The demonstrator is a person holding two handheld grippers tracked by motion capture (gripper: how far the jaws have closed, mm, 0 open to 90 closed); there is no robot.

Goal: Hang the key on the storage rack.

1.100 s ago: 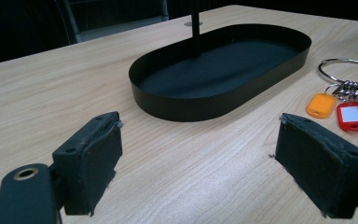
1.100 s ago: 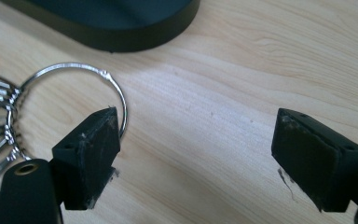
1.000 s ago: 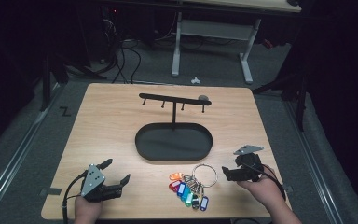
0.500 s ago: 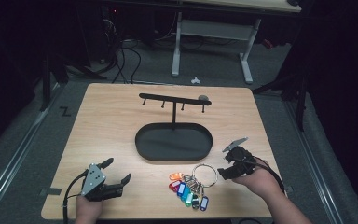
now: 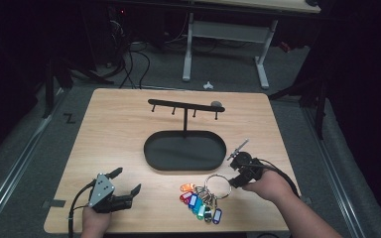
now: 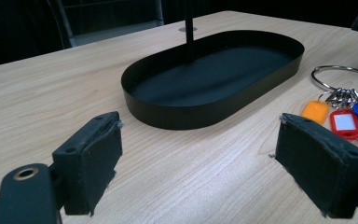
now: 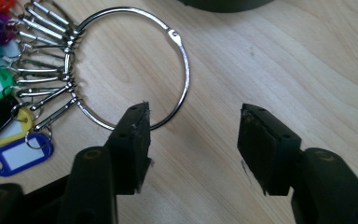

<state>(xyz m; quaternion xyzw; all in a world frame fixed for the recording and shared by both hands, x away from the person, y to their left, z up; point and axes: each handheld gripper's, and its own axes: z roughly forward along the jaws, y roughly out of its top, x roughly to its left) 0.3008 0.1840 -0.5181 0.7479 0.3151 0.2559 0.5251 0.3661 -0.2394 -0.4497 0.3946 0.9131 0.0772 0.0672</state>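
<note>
A large metal ring (image 5: 218, 184) with several coloured key tags (image 5: 199, 204) lies on the table near the front edge. My right gripper (image 5: 232, 172) sits just right of it, pointing at the ring. In the right gripper view the ring (image 7: 184, 60) curves past the left jaw's tip, its lower arc just inside the gap of the gripper (image 7: 193, 114). The jaws have just been closing, but the pads touch nothing. My left gripper (image 5: 127, 180) rests at the front left, wide open and empty (image 6: 198, 126). The tags (image 6: 344, 122) lie to its right.
A black oval tray (image 5: 184, 166) with an upright post and a hook bar (image 5: 183, 105) stands mid-table, just behind the ring; its wall (image 6: 205, 112) is ahead of the left gripper. Bare wood lies left and behind it. Table legs and cables sit beyond the far edge.
The right gripper has moved left toward the metal ring and tilted, and its jaws have narrowed. The left gripper and the key bunch have stayed put.
</note>
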